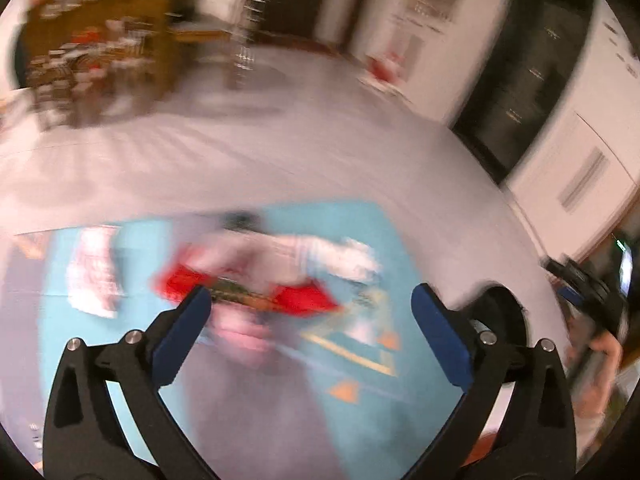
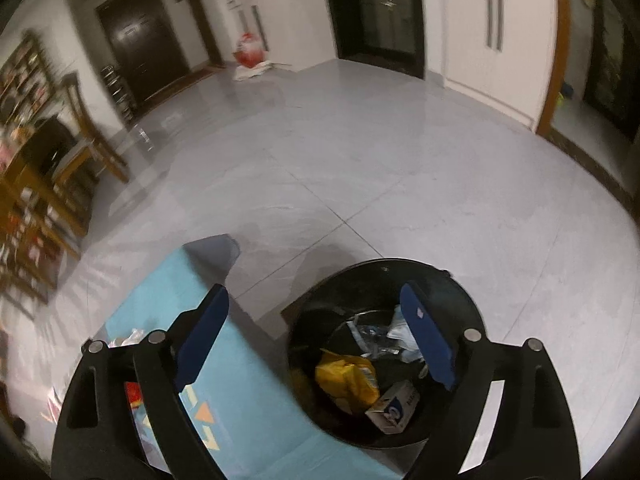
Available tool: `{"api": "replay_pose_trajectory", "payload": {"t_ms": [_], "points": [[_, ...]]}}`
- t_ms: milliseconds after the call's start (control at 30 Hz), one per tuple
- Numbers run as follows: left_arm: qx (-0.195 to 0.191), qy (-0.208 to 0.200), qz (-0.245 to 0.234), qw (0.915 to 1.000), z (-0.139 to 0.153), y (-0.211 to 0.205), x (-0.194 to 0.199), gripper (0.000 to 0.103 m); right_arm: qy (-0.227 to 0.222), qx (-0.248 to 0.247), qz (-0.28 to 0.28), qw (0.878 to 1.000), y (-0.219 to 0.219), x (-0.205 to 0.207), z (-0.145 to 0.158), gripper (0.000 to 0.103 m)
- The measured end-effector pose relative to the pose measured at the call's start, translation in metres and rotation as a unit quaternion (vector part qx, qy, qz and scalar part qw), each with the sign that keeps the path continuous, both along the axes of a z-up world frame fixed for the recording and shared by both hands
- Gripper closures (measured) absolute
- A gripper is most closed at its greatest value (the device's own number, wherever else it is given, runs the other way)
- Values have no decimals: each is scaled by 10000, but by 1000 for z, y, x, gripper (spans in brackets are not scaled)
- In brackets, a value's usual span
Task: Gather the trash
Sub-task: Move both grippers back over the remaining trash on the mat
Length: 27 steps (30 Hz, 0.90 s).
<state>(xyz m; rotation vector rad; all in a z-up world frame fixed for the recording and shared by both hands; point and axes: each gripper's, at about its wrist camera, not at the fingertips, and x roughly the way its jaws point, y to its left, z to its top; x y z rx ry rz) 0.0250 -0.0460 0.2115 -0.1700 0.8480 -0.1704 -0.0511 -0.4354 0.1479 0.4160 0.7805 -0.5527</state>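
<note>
The left wrist view is blurred by motion. My left gripper [image 1: 310,304] is open above a heap of red, white and pink wrappers [image 1: 264,280] on a teal mat [image 1: 360,380]. A pale paper piece [image 1: 96,276] lies to the left on the mat. My right gripper [image 2: 316,308] is open and empty above a black trash bin [image 2: 340,292]. The bin holds a yellow bag [image 2: 348,376], a small white carton [image 2: 394,406] and clear plastic [image 2: 376,340]. The teal mat [image 2: 248,420] lies just left of the bin.
Grey tiled floor [image 2: 360,160] spreads beyond the mat. Wooden shelves and a chair [image 2: 76,136] stand at the left. A red and white bag [image 2: 248,54] sits by the far wall. White cabinets [image 2: 492,32] and dark doors line the back.
</note>
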Motion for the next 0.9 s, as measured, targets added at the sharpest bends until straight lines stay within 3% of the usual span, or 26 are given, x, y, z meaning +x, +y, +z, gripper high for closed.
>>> {"api": "replay_pose_trajectory", "payload": {"t_ms": [100,200,367,533,800,900], "points": [[-61,-145,826,9965,-6,58,4,3,-3,-302,322,9990,30,11,2,15],[-235,-5,1722,9848,-27,125,11,3,-10,-653,737,9951,65,22,1,15],[-406,327,2466,9677,-58,185,29,3,-133,-581,1409,9882,107,35,-6,15],[-592,698,2673,9593,-93,213,39,4,146,-221,2237,9743,157,62,-21,15],[-502,1137,2516,9598,-145,216,73,8,766,562,3703,9241,272,132,-42,15],[-442,1328,2460,9591,-163,214,77,14,1022,579,3836,9160,308,164,-58,15]]}}
